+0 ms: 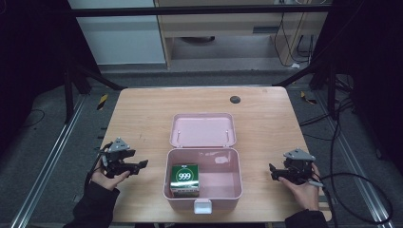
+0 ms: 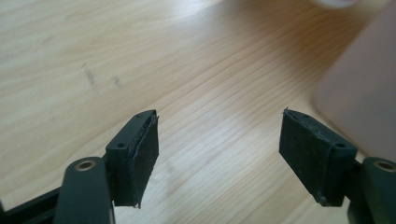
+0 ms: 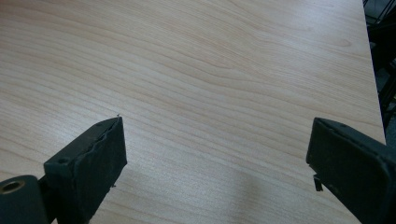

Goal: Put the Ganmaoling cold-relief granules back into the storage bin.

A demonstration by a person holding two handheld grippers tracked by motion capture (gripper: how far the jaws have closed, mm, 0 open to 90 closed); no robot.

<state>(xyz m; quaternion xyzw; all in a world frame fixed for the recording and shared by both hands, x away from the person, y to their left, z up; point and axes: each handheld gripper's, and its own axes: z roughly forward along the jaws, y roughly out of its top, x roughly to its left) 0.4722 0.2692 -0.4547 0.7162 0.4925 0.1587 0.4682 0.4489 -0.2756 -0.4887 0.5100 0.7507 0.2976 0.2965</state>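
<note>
Box [image 1: 203, 192] open at the worktop's 6 o'clock edge, both claws idle beside it.
Its lid [image 1: 203, 130] lies back toward 12, a green carton [image 1: 185, 180] inside at the box's 9 o'clock wall. Left claw [image 1: 141, 165] and right claw [image 1: 271, 172] are spread and empty, off at 9 and 3. Closing risks: a jaw could slip off the smooth lid, or shove the light box across the worktop [image 1: 142, 118].

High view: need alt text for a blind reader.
An open pink box sits mid-table, lid laid back, with a green "999" carton inside at its left. The left gripper and right gripper rest open on either side, both empty.
</note>
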